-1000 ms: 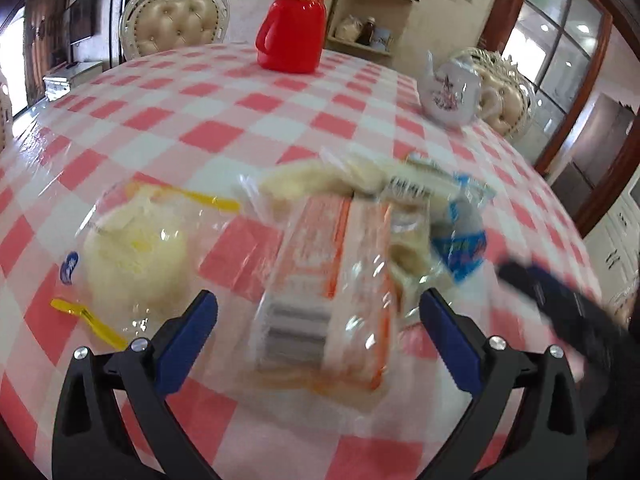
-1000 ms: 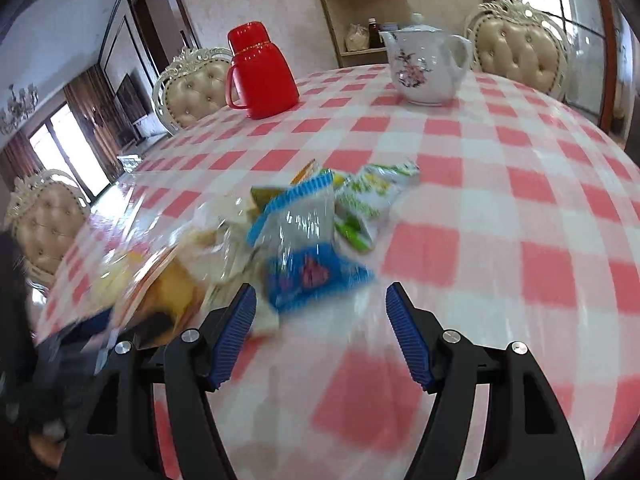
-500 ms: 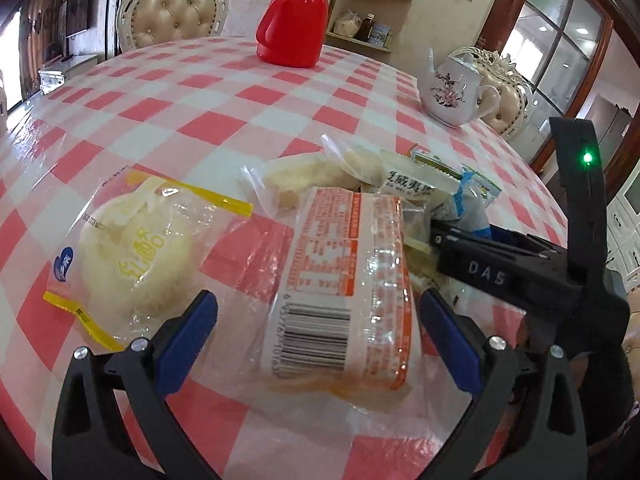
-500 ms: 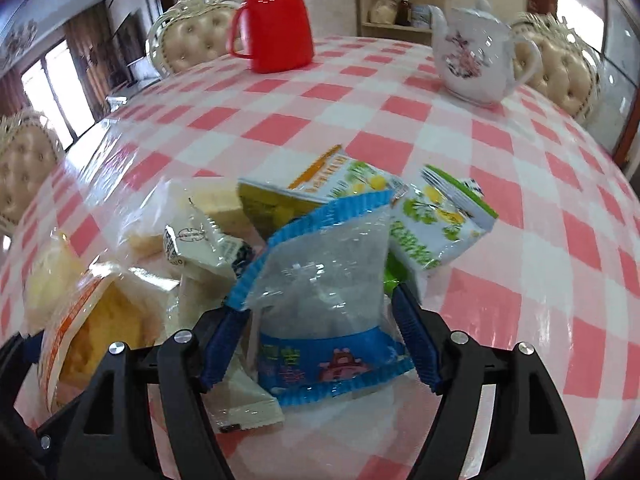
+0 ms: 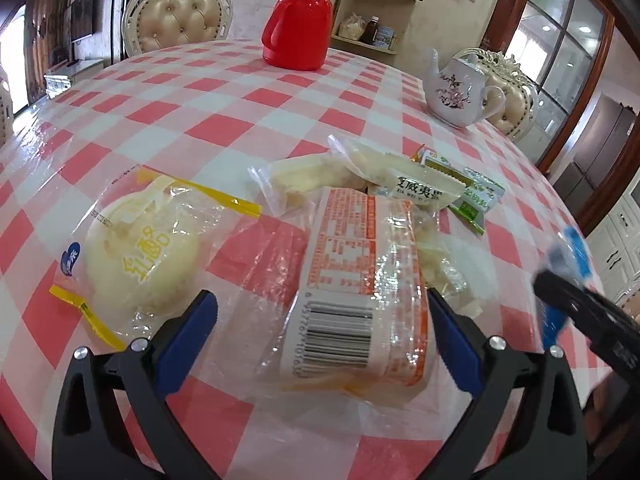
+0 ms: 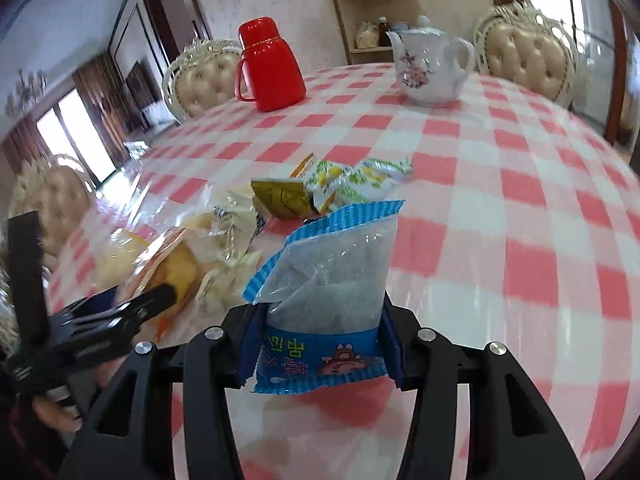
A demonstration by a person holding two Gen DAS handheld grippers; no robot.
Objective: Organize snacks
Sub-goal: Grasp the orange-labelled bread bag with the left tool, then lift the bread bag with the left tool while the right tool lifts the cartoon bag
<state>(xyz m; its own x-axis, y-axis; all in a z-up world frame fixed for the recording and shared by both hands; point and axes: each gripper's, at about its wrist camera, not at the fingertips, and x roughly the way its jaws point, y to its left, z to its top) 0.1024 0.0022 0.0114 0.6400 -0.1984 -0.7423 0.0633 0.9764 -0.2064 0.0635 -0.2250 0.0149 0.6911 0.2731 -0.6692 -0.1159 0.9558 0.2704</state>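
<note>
one snack grabbed: my right claw (image 6: 316,344) is closing, pinching the blue-edged clear plastic packet (image 6: 326,280); left claw (image 5: 320,340) spread over the orange-printed bread bag (image 5: 360,280). next i'd guess setting it apart.

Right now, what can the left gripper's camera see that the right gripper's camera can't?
Only the left view shows the round yellow-striped bun bag whole and the orange packet's barcode. Only the right view shows the blue snack bag up close, pinched in the closing right gripper. Both show the red flask, white teapot and checked tablecloth.
</note>
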